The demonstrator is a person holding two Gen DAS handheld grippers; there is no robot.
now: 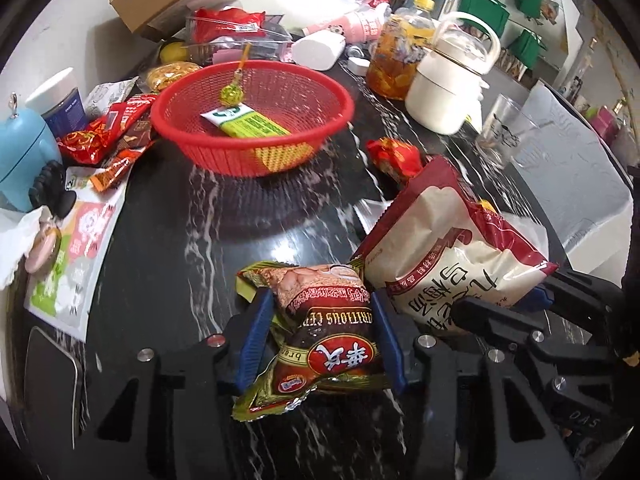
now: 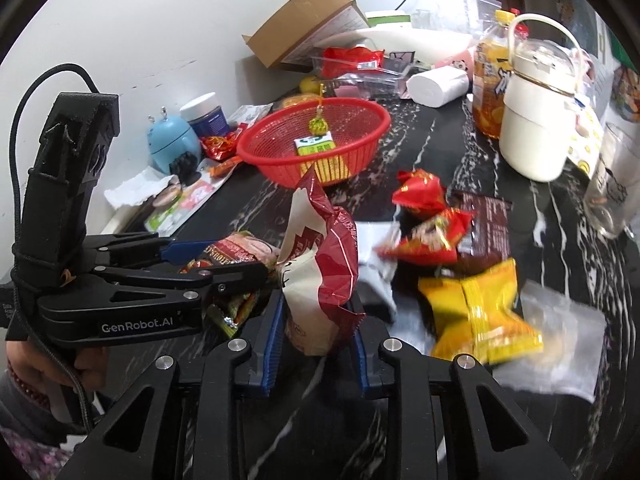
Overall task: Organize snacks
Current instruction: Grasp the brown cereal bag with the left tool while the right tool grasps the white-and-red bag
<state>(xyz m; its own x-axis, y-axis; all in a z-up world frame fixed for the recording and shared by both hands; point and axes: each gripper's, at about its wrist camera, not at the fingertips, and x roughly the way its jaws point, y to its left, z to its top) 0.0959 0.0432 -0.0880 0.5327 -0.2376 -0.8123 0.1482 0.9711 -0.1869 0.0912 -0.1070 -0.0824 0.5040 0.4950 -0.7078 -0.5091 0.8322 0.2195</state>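
Snacks lie scattered over a dark marble-patterned counter point(image 1: 168, 264), and two are lifted at once, one in each handheld gripper. Left gripper point(image 1: 318, 332) has its blue pads pressed against both sides of a brown and green foil snack packet point(image 1: 320, 320), pinching it across the middle so the loose ends sag. Right gripper point(image 2: 316, 328) is closed on a red and cream pouch point(image 2: 316, 264), gripping the lower part so the crumpled top stands upright. Both packets hang side by side near the front edge of the counter, nearly touching. Farther back sits a red mesh basket point(image 1: 280, 148), which already holds one green and yellow packet point(image 1: 248, 122); judging by the task, it is the likely place for both held snacks. More wrapped snacks wait on the right of the counter: a red candy wrapper point(image 2: 420, 192) and a yellow packet point(image 2: 480, 312) lie loose near each other. A cream kettle point(image 2: 536, 128) and a drinking glass point(image 2: 612, 196) stand close to the basket's right side, so a careless swing could knock them.
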